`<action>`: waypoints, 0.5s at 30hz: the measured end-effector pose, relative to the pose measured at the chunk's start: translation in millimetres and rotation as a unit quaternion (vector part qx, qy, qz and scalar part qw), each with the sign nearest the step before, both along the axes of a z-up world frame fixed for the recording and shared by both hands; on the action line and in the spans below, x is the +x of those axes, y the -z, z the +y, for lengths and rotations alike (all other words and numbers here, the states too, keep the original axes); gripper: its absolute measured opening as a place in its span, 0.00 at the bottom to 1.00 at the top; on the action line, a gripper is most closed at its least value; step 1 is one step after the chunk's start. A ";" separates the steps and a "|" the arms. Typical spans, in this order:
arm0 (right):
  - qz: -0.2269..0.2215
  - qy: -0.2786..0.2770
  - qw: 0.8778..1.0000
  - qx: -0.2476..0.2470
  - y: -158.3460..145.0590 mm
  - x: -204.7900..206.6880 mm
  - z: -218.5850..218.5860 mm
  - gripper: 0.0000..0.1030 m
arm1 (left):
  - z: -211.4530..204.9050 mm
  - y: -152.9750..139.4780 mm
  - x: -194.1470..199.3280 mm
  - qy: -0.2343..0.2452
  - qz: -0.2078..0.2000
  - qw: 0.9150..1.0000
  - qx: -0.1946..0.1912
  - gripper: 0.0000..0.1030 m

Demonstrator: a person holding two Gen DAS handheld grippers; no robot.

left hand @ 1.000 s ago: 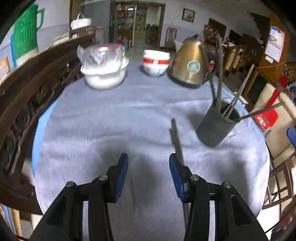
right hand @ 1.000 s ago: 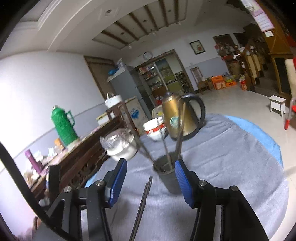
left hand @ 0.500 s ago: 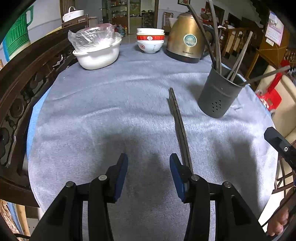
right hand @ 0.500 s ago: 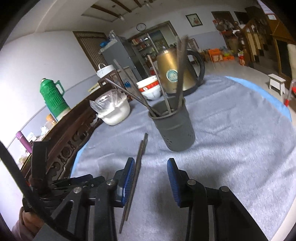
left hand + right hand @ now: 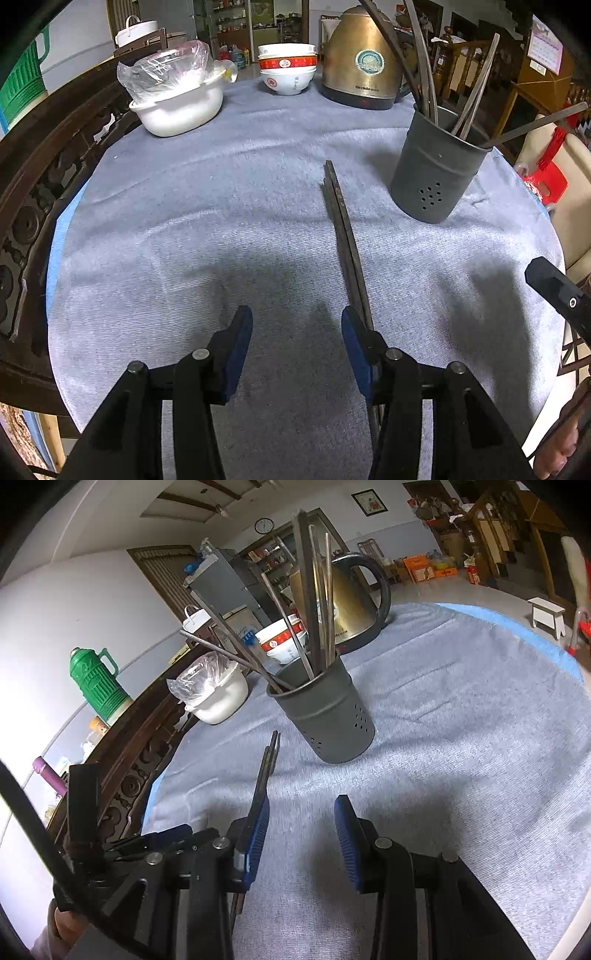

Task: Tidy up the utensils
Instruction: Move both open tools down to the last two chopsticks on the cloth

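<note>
Two dark chopsticks [image 5: 341,218] lie side by side on the grey tablecloth [image 5: 184,240], pointing away from me. Their near end runs under the right finger of my left gripper [image 5: 297,332], whose jaws are opening with only bare cloth between the blue pads. In the right wrist view the same chopsticks [image 5: 267,764] pass behind the left finger of my right gripper [image 5: 303,834], which is open and holds nothing. A dark grey perforated utensil holder [image 5: 432,184] [image 5: 332,720] stands upright to the right of the pair, with several chopsticks sticking out of it.
At the table's far side stand a gold kettle [image 5: 362,62], stacked red-and-white bowls [image 5: 288,70] and a white bowl under a plastic bag [image 5: 177,107]. Carved dark wood [image 5: 33,192] borders the left edge. A green thermos [image 5: 98,683] stands beyond it.
Both grippers have sunk toward the table and tilted downward. The right gripper's jaws have narrowed. The near end of the chopsticks now lies under both grippers' fingers.
</note>
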State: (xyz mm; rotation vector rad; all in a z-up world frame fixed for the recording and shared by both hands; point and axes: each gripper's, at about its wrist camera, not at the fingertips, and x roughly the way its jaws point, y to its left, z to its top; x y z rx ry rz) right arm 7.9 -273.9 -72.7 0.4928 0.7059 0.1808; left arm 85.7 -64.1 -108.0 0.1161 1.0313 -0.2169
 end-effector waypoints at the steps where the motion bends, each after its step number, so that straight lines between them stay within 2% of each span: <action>1: 0.000 -0.001 1.000 0.002 0.5 0.3 0.3 0.39 | -0.4 0.9 0.3 0.001 0.001 1.000 -0.003 0.51; 8: 0.005 -0.004 1.000 0.007 4.0 2.4 1.2 0.39 | 0.5 9.4 6.5 0.010 0.016 0.999 -0.041 0.53; 15: 0.010 -0.005 1.000 0.012 6.8 5.0 0.1 0.39 | 7.7 26.3 14.3 -0.006 0.045 0.997 -0.064 0.53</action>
